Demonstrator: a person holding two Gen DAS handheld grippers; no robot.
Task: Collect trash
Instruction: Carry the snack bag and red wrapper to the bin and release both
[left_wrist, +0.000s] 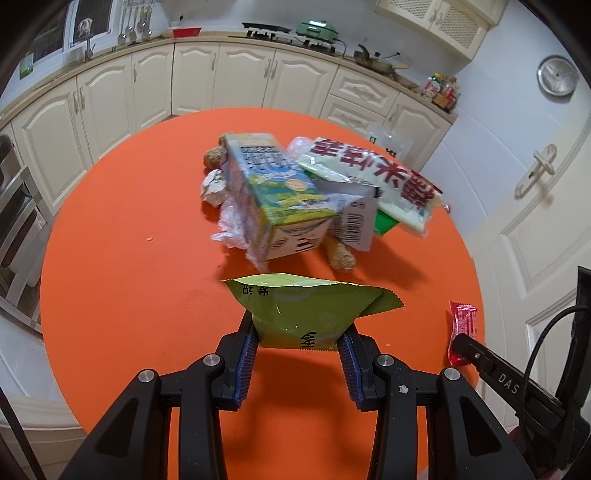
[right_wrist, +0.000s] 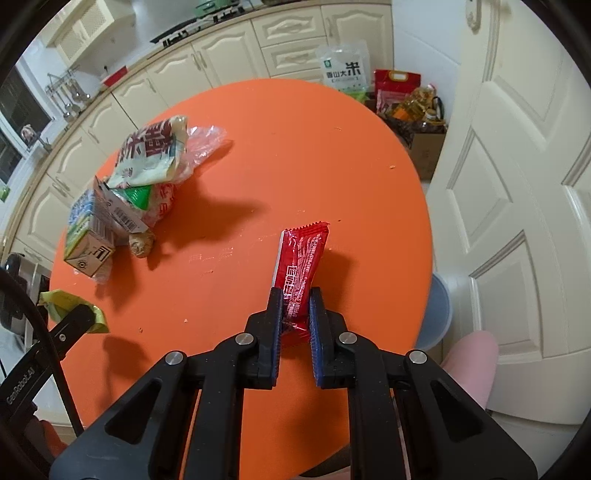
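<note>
Orange worktop (left_wrist: 129, 295) carrying a trash heap at centre: milk carton (left_wrist: 273, 195) lying under a white printed bag (left_wrist: 373, 177). Left gripper (left_wrist: 297, 345) jaws clamping a green snack packet (left_wrist: 306, 314) just above the surface. Right gripper (right_wrist: 295, 314) jaws pinching a red wrapper (right_wrist: 301, 266) near the edge.

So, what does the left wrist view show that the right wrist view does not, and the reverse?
Left wrist view only: the wall clock and the frying pan on the counter. Right wrist view only: the rice bag and the cardboard box on the floor. Both show the orange table, the trash pile, the green packet and the red wrapper, each clamped by a hand-held gripper.
</note>
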